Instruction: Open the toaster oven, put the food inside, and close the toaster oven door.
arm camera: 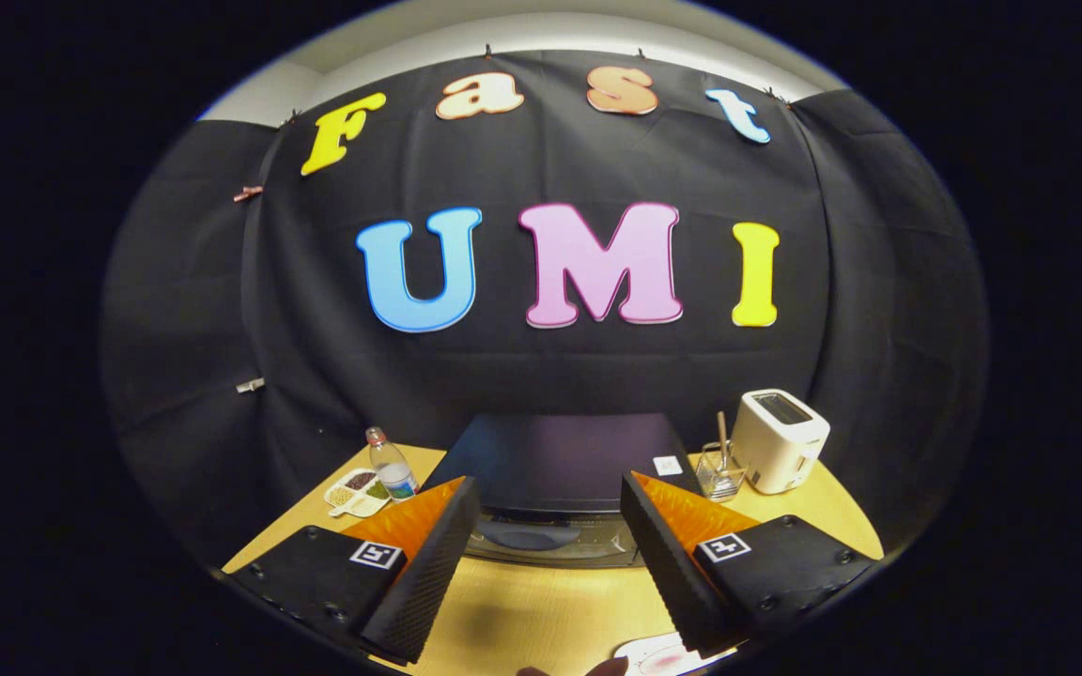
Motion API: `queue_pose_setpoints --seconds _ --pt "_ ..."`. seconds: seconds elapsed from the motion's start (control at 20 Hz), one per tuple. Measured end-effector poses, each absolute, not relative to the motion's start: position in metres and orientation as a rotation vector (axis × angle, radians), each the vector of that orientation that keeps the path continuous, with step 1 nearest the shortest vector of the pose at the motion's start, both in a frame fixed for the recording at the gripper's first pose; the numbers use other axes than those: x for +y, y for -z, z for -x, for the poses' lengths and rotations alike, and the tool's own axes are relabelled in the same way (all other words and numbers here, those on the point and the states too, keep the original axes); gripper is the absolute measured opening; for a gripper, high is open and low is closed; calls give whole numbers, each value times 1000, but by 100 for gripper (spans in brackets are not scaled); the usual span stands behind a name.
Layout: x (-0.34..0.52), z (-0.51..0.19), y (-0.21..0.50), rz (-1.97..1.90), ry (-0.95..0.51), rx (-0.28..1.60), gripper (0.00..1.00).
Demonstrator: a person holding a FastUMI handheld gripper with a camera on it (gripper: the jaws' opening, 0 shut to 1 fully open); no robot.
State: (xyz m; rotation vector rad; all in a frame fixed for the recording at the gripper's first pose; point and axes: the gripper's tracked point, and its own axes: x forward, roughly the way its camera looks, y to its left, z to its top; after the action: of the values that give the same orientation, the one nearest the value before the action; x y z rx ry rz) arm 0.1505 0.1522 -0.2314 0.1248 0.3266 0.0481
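Cloth-walled booth (222,310), tabletop toaster (779,439)

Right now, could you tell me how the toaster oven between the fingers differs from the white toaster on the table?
The toaster oven is dark, wide and low, seen from above with a glass door facing the open gripper; the white toaster is pale, smaller and stands taller than wide, with slots on top. The toaster oven sits just ahead of the fingers, whereas the white toaster stands off to the right beyond them. Both rest on the wooden table.

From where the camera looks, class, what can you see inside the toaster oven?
Through the toaster oven's closed glass door, seen between the open claw's fingers, a dim rounded shape shows. What it is, and the rest of the interior, cannot be made out.
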Motion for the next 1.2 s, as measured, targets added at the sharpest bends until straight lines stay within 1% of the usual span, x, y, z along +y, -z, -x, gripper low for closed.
queue_pose_setpoints --seconds 0.35,0.55,0.65,0.7,0.9,1.2 --pt "182 -203 326 -103 -13 457 98" --pt "183 -214 352 -97 18 508 99" --pt "181 -221 353 -95 55 490 99" --pt "181 -218 353 -82 65 486 97" --pt "185 -204 354 -81 77 487 100" --pt "188 -151 377 -28 76 509 99"
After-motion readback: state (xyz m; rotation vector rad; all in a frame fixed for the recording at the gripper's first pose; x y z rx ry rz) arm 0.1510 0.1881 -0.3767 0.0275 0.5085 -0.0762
